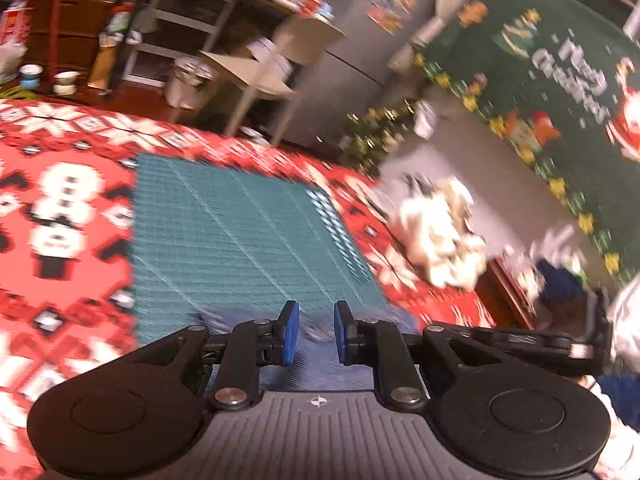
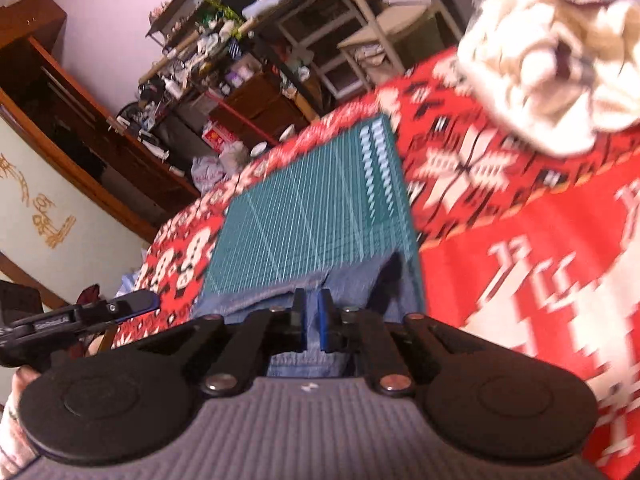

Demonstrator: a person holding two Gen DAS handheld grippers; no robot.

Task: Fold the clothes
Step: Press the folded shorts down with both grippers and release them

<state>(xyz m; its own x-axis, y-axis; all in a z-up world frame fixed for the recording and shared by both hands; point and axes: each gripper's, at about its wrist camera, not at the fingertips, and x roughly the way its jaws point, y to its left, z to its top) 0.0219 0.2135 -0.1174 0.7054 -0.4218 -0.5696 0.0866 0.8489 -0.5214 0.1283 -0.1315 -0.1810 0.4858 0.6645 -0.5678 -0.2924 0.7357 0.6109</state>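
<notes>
A blue denim-like garment [image 1: 320,364] lies at the near edge of the green cutting mat [image 1: 240,232]. My left gripper [image 1: 317,308] has its blue pads a small way apart, with the blue cloth running between them, and it looks shut on the cloth. In the right wrist view the same garment [image 2: 348,284] is bunched on the mat [image 2: 312,208]. My right gripper [image 2: 312,296] has its pads almost together on a raised fold of it. Each gripper shows at the side of the other's view, both blurred.
A red Christmas tablecloth [image 1: 60,200] covers the table [image 2: 520,240]. A crumpled white cloth pile [image 1: 440,232] sits to the right of the mat [image 2: 560,60]. Beyond the far edge stand a pale chair [image 1: 272,64] and cluttered shelves [image 2: 200,60].
</notes>
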